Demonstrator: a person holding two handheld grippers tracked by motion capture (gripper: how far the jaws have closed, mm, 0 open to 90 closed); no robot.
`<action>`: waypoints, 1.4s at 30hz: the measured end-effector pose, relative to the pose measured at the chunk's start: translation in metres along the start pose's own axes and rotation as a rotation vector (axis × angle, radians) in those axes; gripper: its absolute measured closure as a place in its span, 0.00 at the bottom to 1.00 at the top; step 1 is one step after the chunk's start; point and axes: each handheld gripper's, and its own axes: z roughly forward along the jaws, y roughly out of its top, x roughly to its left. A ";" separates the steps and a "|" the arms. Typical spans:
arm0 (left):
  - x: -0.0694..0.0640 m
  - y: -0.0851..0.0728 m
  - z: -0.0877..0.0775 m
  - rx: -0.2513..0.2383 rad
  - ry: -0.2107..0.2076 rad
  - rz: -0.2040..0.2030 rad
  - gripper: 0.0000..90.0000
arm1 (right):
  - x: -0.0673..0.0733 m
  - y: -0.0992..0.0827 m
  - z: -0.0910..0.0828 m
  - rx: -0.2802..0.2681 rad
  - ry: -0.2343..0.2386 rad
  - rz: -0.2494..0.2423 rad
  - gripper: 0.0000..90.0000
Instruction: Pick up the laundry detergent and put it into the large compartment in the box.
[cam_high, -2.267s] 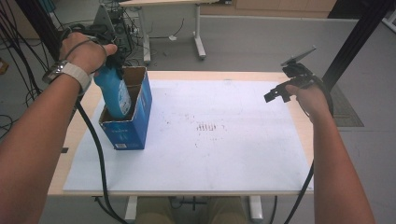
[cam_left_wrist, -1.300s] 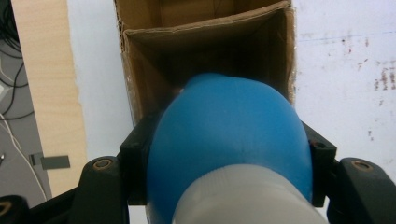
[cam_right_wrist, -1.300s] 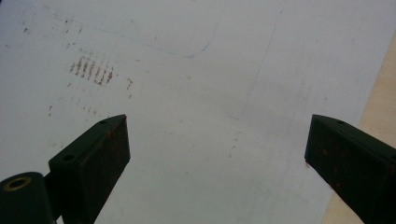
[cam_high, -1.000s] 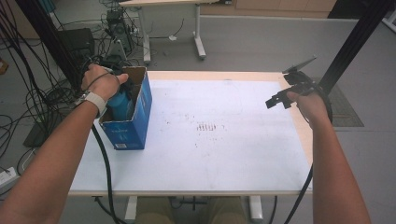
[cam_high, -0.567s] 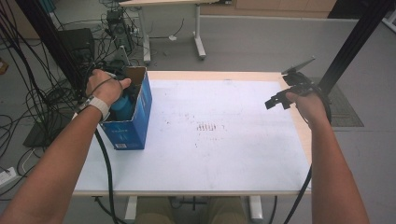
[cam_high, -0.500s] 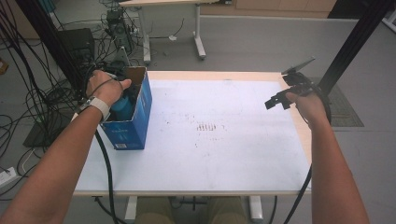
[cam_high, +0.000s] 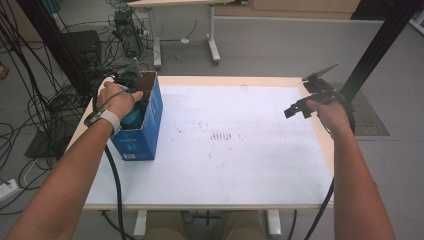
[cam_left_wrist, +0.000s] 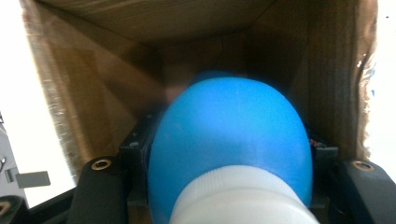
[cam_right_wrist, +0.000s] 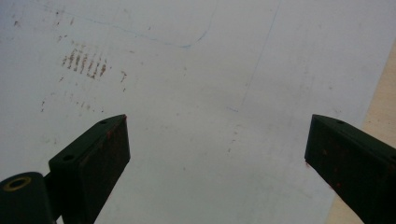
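A blue bottle (cam_left_wrist: 229, 135) with a white cap (cam_left_wrist: 233, 196) sits between the jaws of my left gripper (cam_left_wrist: 229, 156), which is shut on it. The bottle hangs down inside an open blue cardboard box (cam_high: 147, 127) at the table's left edge; brown inner walls (cam_left_wrist: 107, 74) surround it. From above, the left hand (cam_high: 117, 97) rests at the box's mouth and a bit of the blue bottle (cam_high: 133, 119) shows under it. My right gripper (cam_high: 296, 109) hovers over the table's right side, open, with bare white tabletop (cam_right_wrist: 187, 70) between its jaws (cam_right_wrist: 217, 135).
The white table top (cam_high: 240, 170) carries a small patch of rusty marks (cam_high: 222, 136) near its middle. Cables (cam_high: 30, 110) lie on the floor to the left. A black post (cam_high: 375, 45) stands at the far right, and another table's legs (cam_high: 212, 30) are behind.
The left hand has sunk, carrying the bottle from above the box's rim down inside the box. The right hand has stayed where it was.
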 end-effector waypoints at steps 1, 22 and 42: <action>0.000 0.000 0.000 0.002 0.000 -0.004 0.42 | -0.001 -0.001 0.000 0.000 0.000 0.001 0.07; 0.003 0.000 0.000 0.007 -0.008 -0.014 0.42 | -0.001 -0.005 -0.003 -0.005 0.000 0.000 0.07; 0.006 -0.001 0.001 0.005 -0.015 -0.020 0.42 | -0.002 -0.007 -0.004 -0.008 -0.002 0.000 0.07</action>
